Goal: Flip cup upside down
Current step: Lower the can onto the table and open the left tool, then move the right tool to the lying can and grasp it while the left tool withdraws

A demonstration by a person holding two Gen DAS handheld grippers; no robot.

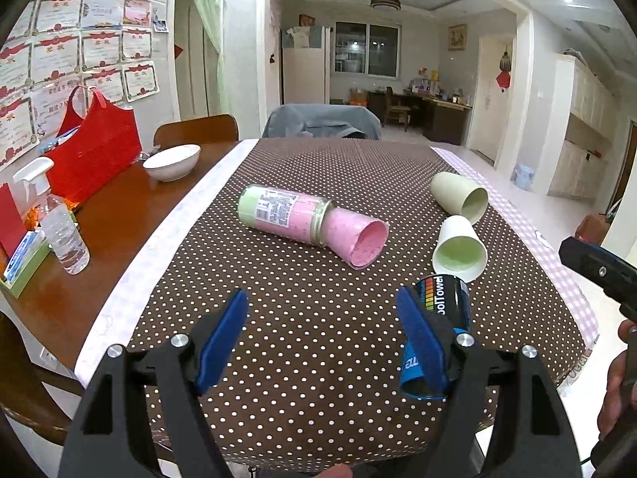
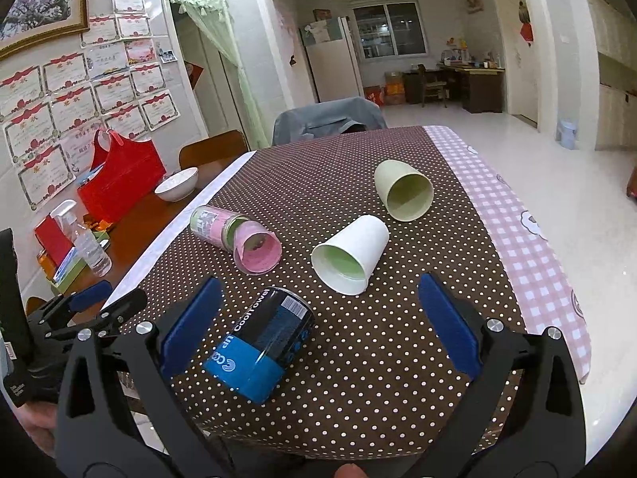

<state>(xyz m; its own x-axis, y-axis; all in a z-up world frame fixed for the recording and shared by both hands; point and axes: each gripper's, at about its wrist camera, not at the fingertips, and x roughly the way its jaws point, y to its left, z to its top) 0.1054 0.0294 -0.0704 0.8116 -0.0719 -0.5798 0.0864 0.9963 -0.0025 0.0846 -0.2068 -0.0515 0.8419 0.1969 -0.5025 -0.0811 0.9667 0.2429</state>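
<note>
L gripper (image 1: pixel 322 338): fingers wide apart, nothing between them, hovering over near edge of counter (image 1: pixel 119 215).
R gripper (image 2: pixel 318 324): fingers spread wide, nothing held; blue/black can (image 2: pixel 262 344) lies on its side just beside its L pad, not clamped.
White cup (image 2: pixel 350 255): on its side on dotted cloth (image 2: pixel 358 358), mouth toward cams, green inside; near center-right of counter, just beyond can.
Pale green cup (image 2: pixel 402 189): also on its side, mouth toward cams, behind white cup, near checked border.
Pink jar (image 2: pixel 223 227): lying down, L of white cup; pink sleeve (image 2: pixel 258 253) sticks out of open end.
Other: white bowl (image 1: pixel 171 161), red bag (image 1: pixel 95 151), spray btl (image 1: pixel 59 223) on bare wood at L.
</note>
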